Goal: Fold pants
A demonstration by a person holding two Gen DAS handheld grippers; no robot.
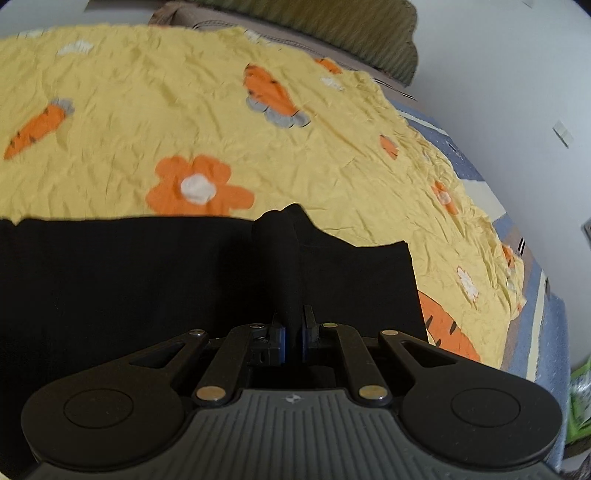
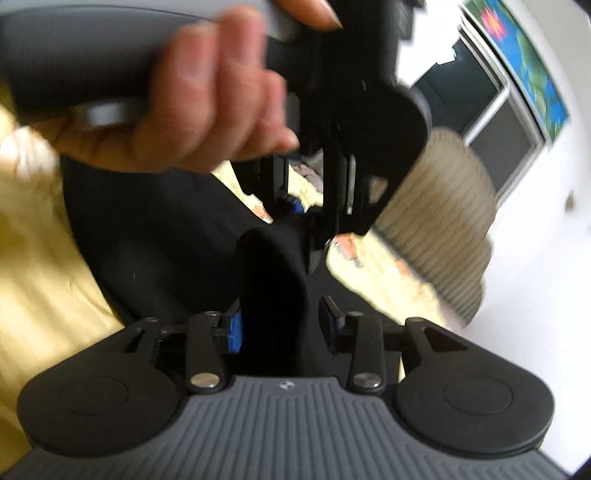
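In the left wrist view, the black pants [image 1: 147, 280] lie spread on a yellow sheet [image 1: 258, 147] with orange carrots and flowers printed on it. The pants fill the lower left part of the picture, and their far edge runs straight across the sheet. The left gripper [image 1: 291, 332] stands narrow, and its blue pads [image 1: 305, 341] press a ridge of the black cloth between them. This ridge rises from the pads and goes forward to a small peak at the far edge of the pants. On the right, the corner of the pants lies flat on the sheet, near a large orange carrot print. Behind the sheet, a brown-green cushion [image 1: 332, 33] lies against the white wall.

In the right wrist view, which is blurred, the right gripper [image 2: 280, 325] has its pads wider apart, and a thick roll of the pants [image 2: 273, 280] sits between them. I cannot tell if the pads really press it. Just ahead and above, a hand [image 2: 199, 107] holds the other gripper [image 2: 295, 206], which points down at the same cloth.
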